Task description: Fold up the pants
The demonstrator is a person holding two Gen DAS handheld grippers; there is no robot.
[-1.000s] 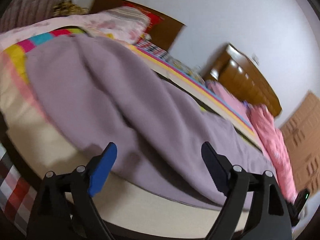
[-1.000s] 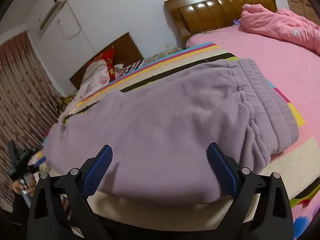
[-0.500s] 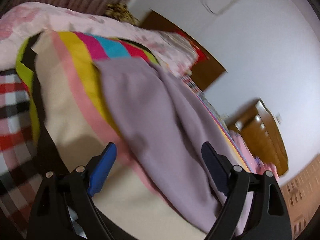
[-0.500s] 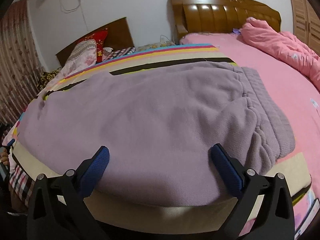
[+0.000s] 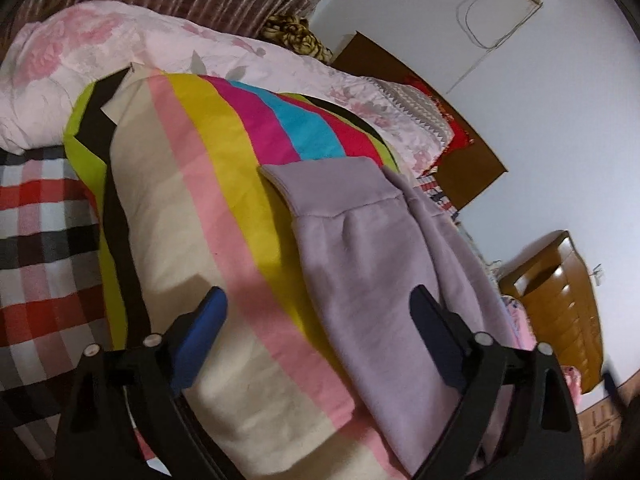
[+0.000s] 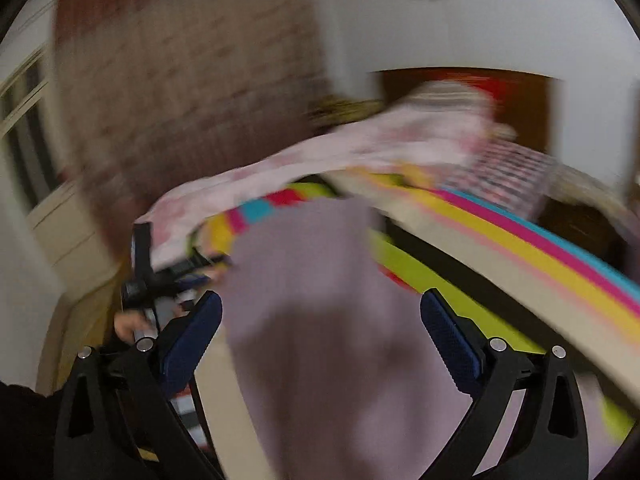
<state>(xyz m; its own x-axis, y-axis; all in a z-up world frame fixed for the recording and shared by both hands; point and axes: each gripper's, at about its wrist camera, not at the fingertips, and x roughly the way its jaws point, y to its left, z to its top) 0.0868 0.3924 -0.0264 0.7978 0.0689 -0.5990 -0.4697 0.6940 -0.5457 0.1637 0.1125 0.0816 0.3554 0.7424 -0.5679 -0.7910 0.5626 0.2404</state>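
Pants (image 5: 372, 264), lilac and soft, lie along the striped blanket (image 5: 224, 184) on the bed, cuff end toward the floral quilt (image 5: 120, 44). Left tongs (image 5: 320, 336) gape open above that leg; right tongs (image 6: 320, 328) also gape open, holding nothing.

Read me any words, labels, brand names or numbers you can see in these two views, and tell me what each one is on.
None can be read.
The purple pants show no label or print.
The striped blanket bears only colour bands.
The right wrist view is too blurred to show any text.
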